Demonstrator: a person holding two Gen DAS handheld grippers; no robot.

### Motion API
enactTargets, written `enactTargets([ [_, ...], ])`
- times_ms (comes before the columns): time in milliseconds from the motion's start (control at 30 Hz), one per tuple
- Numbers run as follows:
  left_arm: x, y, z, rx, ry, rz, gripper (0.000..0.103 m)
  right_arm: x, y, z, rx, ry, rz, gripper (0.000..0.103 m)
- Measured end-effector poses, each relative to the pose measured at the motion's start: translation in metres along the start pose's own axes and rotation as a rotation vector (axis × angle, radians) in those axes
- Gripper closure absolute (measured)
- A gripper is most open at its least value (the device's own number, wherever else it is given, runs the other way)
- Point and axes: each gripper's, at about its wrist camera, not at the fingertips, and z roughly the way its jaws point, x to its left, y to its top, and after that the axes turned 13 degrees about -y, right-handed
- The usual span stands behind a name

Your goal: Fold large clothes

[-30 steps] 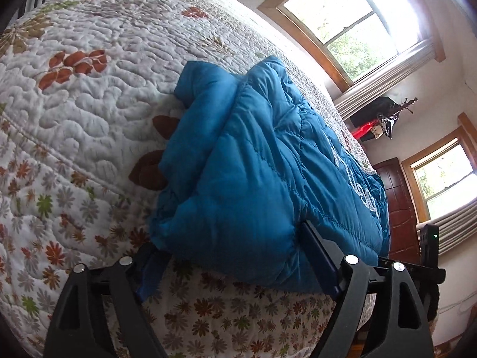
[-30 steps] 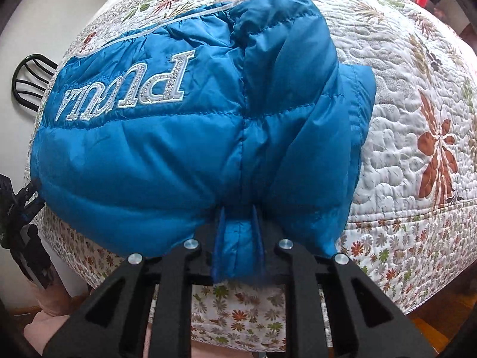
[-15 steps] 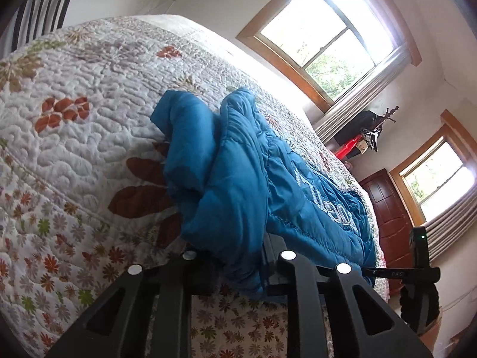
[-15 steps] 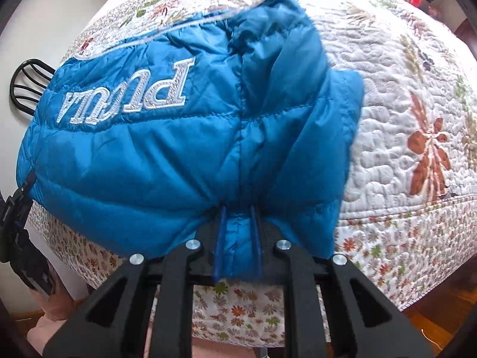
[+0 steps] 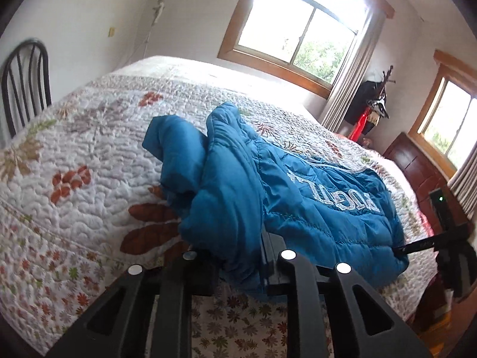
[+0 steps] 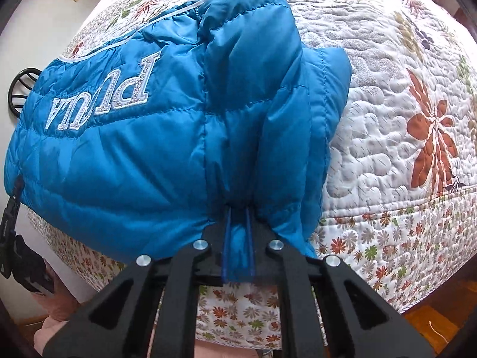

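left gripper [image 5: 238,256]: clenched on puffer jacket [image 5: 298,197] hem, 6 o'clock
right gripper [image 6: 238,232]: same jacket edge pinched
jacket: spread on floral quilt [image 5: 89,155]

Bed with floral quilt [image 5: 89,149], blue puffer jacket [image 6: 149,149] lying on it

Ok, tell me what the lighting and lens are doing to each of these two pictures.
Left wrist view: the big window is blown out to white and washes out the far end of the quilt; fisheye curves the walls and darkens the corners. Right wrist view: even light with no harsh glare, the blue jacket sharp enough to show its stitching and lettering, the bed bulging like a dome from the distortion.
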Motion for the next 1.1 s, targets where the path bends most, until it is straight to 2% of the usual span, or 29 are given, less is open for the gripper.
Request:
enactTargets([
  [133, -0.039, 0.011, -0.001, -0.002, 0.001, 0.141, 0.083, -0.007, 0.002, -0.001, 0.008, 0.036, 0.022, 0.096],
  [333, -0.080, 0.028, 0.000, 0.021, -0.119, 0.206, 0.083, -0.015, 0.000, -0.006, 0.000, 0.034, 0.026, 0.095],
  [467, -0.102, 0.032, 0.016, 0.039, -0.129, 0.274, 0.083, -0.015, 0.002, -0.004, 0.006, 0.038, 0.021, 0.095],
  [633, -0.130, 0.023, 0.045, 0.091, -0.169, 0.368, 0.083, -0.010, 0.004, -0.001, 0.008, 0.034, 0.013, 0.095],
  [800, -0.160, 0.004, 0.074, 0.189, -0.238, 0.464, 0.083, -0.006, 0.007, 0.002, 0.013, 0.040, 0.016, 0.095],
  [933, -0.164, 0.000, 0.107, 0.276, -0.269, 0.453, 0.080, -0.007, 0.007, 0.002, 0.009, 0.041, 0.014, 0.095],
  [1100, -0.164, -0.007, 0.126, 0.311, -0.284, 0.442, 0.076, -0.012, 0.003, 0.002, 0.009, 0.049, 0.016, 0.095],
])
